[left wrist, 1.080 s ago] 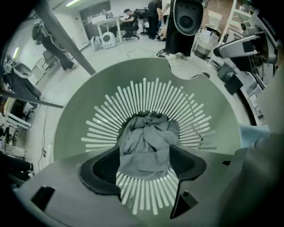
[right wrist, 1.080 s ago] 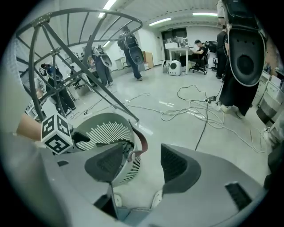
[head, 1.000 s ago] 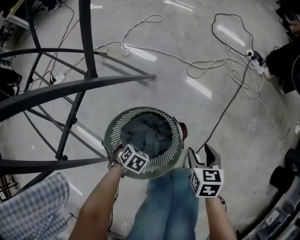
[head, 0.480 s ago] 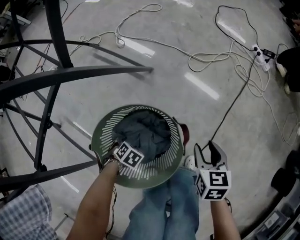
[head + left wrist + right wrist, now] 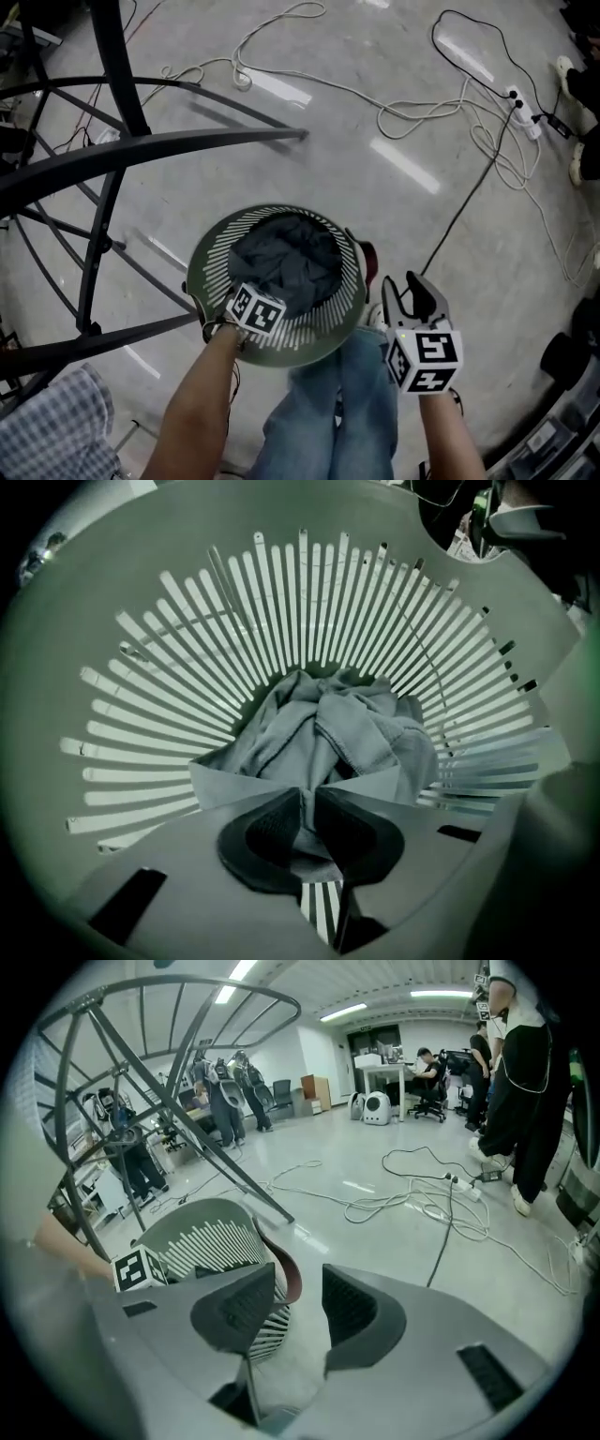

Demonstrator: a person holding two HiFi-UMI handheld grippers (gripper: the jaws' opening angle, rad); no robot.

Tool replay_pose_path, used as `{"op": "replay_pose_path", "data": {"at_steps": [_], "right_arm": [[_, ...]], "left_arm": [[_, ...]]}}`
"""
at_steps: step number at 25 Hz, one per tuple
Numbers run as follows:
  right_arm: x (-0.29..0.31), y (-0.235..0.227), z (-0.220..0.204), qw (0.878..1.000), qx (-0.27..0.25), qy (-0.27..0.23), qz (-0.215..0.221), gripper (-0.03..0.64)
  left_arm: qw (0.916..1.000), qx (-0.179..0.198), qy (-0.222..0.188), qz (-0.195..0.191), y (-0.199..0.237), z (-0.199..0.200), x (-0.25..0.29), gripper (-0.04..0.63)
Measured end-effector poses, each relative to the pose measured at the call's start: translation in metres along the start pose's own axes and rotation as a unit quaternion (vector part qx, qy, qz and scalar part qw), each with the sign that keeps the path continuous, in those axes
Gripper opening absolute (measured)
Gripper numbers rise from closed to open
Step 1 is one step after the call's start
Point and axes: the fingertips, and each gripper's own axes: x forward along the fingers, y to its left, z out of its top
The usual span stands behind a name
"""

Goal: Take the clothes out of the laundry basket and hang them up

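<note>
Nearest the person, the right gripper (image 5: 298, 1290) hovers just outside the laundry basket (image 5: 212, 255), on its right side. Its jaws have just been closing but stand partly apart with nothing between them; only a reddish-brown band (image 5: 287, 1277) on the basket's rim shows beyond the gap. The left gripper (image 5: 307, 803) points straight down inside the basket at its near side. Its jaws have just been closing and are now pinched almost together on a fold of the grey clothes (image 5: 330, 731), which lie crumpled in the bottom of the basket against its slatted wall. The basket stands on the pale floor, directly in front of the person's jeans (image 5: 330, 405). Left of the basket and beyond it rises a dark metal rack (image 5: 141, 154). Farther beyond the basket, white cables (image 5: 424, 120) trail to a power strip (image 5: 525, 116).
</note>
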Motion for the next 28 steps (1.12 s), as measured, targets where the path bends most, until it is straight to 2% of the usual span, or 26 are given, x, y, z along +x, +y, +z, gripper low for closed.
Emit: {"op": "replay_pose_path", "data": {"at_steps": [5, 9, 13, 19, 28], "right_arm": [[-0.03, 0.018, 0.017, 0.999, -0.021, 0.014, 0.026, 0.147], [-0.057, 0.035, 0.031, 0.998, -0.024, 0.022, 0.046, 0.141], [-0.074, 0.048, 0.047, 0.997, -0.036, 0.027, 0.061, 0.135], [-0.116, 0.068, 0.081, 0.996, -0.037, 0.035, 0.078, 0.13], [-0.187, 0.092, 0.149, 0.992, -0.067, 0.032, 0.103, 0.126]], "left_arm": [[0.9997, -0.004, -0.025, 0.006, -0.003, 0.008, -0.056, 0.038], [0.9994, 0.01, -0.033, 0.006, -0.01, 0.009, -0.095, 0.034], [0.998, 0.016, -0.061, 0.003, -0.013, 0.022, -0.134, 0.029], [0.997, -0.004, -0.077, 0.004, -0.015, 0.028, -0.199, 0.028], [0.9918, -0.051, -0.117, -0.012, -0.02, 0.047, -0.318, 0.028]]}}
